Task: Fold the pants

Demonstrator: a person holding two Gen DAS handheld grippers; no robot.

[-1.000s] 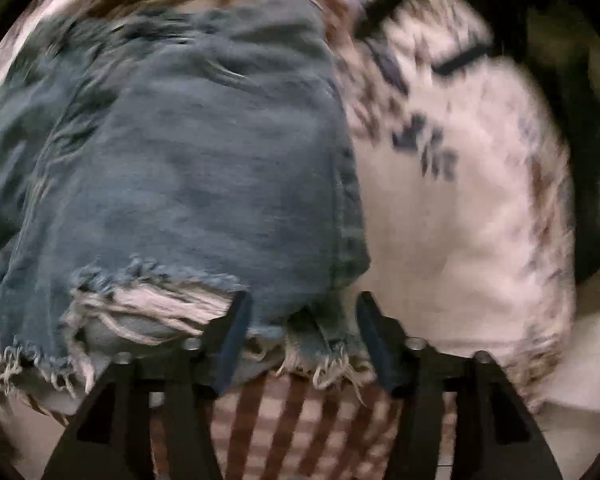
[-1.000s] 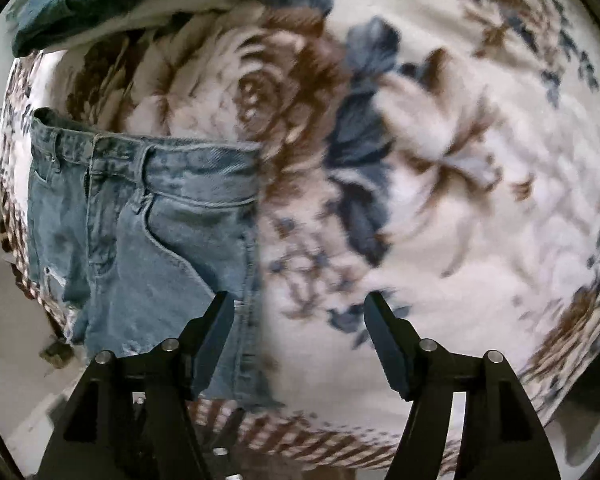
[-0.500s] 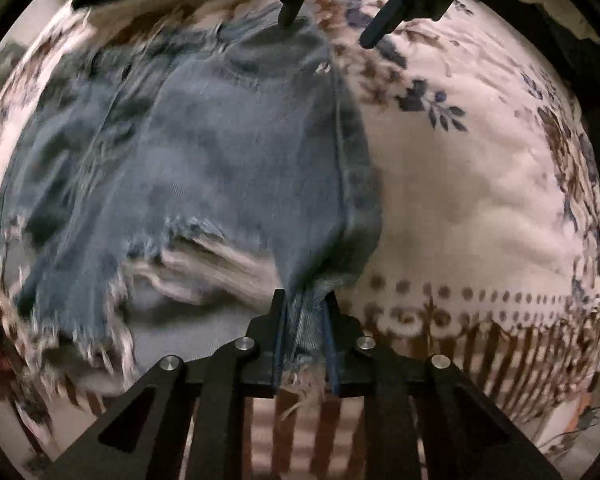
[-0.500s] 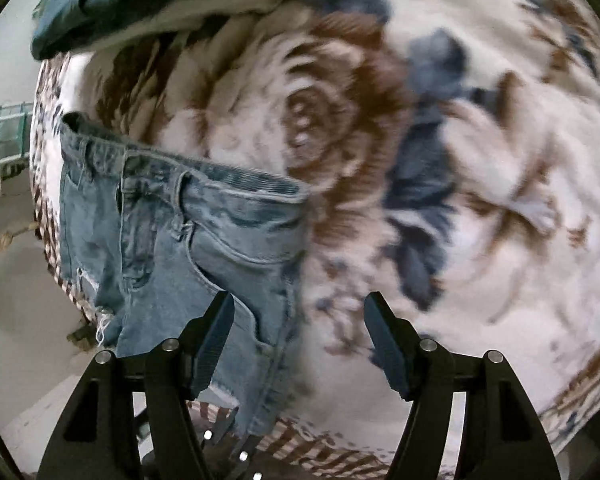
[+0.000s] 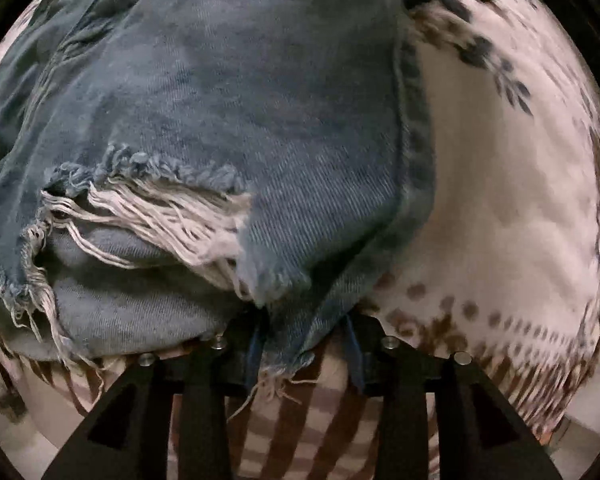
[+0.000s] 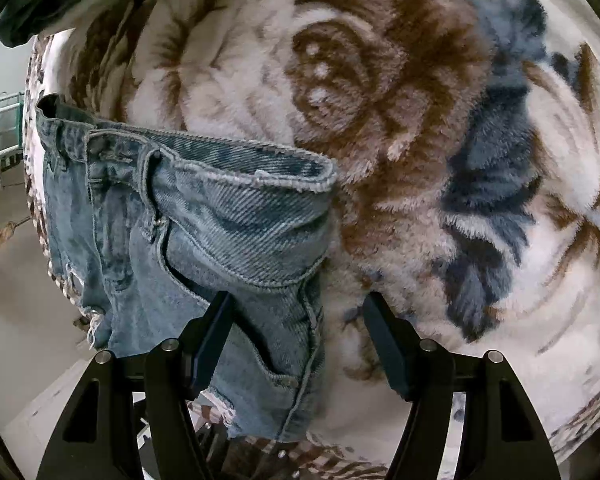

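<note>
Only the left wrist view shows the left gripper (image 5: 306, 338) pinching the denim shorts' (image 5: 228, 120) frayed hem, while the right gripper (image 6: 296, 336) gapes over the waistband corner on the plush floral blanket (image 6: 440, 128).

The shorts (image 5: 228, 112) are showing faded blue denim, paler grey-blue on the inner layer, with white threads fraying across the rip and along the hem. The blanket (image 6: 440, 128) under them is showing a cream ground with large brown roses and slate-blue leaves, and its edge is carrying brown dots and brown-and-cream stripes in the left wrist view. Both hand-held grippers, left (image 5: 306, 344) and right (image 6: 298, 340), are appearing black, the left one's pads showing blue.
</note>
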